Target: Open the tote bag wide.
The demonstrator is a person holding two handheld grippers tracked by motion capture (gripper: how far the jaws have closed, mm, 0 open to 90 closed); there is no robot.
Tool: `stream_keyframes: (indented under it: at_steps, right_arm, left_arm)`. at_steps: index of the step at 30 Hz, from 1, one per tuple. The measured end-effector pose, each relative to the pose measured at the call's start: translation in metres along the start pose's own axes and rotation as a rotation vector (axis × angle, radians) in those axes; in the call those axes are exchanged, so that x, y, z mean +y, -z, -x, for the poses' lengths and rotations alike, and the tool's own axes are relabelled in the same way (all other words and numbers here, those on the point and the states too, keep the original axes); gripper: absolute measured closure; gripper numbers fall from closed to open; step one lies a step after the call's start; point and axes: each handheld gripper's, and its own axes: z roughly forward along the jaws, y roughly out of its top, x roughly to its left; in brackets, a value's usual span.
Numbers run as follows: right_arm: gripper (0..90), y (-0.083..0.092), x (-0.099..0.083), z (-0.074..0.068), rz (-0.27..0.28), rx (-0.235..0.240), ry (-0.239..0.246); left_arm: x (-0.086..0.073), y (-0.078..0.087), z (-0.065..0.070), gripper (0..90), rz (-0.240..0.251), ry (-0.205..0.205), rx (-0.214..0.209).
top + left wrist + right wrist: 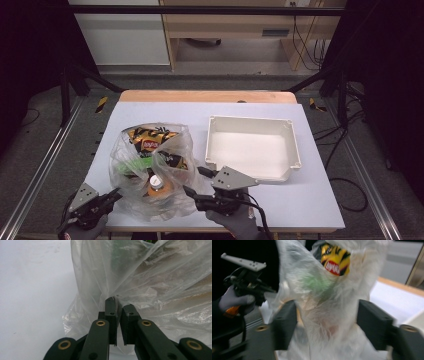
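Fingers on the left gripper (pixel 112 196) are pinched tight on a fold of the clear plastic bag (pixel 150 172); in the left gripper view their tips (pixel 111 305) sit nearly together with the film bunched between them. That gripper comes in low at the near left corner of the pale surface (pixel 310 200), held by a gloved hand (pixel 82 227).

Next along, the one bag sits on the near left part of the surface, bulging and roughly upright, its crumpled mouth pointing up and away from the person. Its long axis runs from the near edge toward the far side. Inside I count one yellow and black crisp packet (pixel 148 140) near the top, something green (pixel 132 165) below it, and one bottle with a white cap (pixel 155 181) lower down, over something orange.

Further right, the fingers of the right gripper (pixel 192 181) stand apart, released; in the right gripper view the bag hangs between the two black pads (pixel 284 325) with gaps either side. A gloved hand (pixel 232 222) holds it from the near edge.

Right of that lies one white tray (pixel 296 145), well apart from the bag.
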Motion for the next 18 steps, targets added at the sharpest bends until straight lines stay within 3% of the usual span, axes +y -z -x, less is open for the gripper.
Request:
stream_keyframes:
  at_steps: [3, 5, 13, 15, 18]
  right_arm:
    - [75.8, -0.009, 0.001, 0.003, 0.002, -0.007, -0.023]
    - [88.0, -0.012, -0.003, 0.009, -0.014, -0.018, -0.042]
    - [90.0, -0.024, -0.046, 0.031, -0.153, -0.019, -0.127]
    - [90.0, -0.028, -0.050, 0.031, -0.188, -0.019, -0.129]
    - [90.0, -0.031, -0.051, 0.030, -0.197, -0.014, -0.124]
  left_arm:
    - [0.000, 0.000, 0.000, 84.3, -0.004, -0.006, 0.003]
    - [0.000, -0.001, 0.000, 84.2, -0.009, -0.007, 0.005]
    - [0.002, 0.000, -0.001, 78.7, 0.004, -0.003, 0.007]
    - [0.003, 0.004, -0.001, 71.0, 0.031, -0.004, 0.001]
    - [0.010, 0.014, 0.000, 47.2, 0.100, 0.005, 0.019]
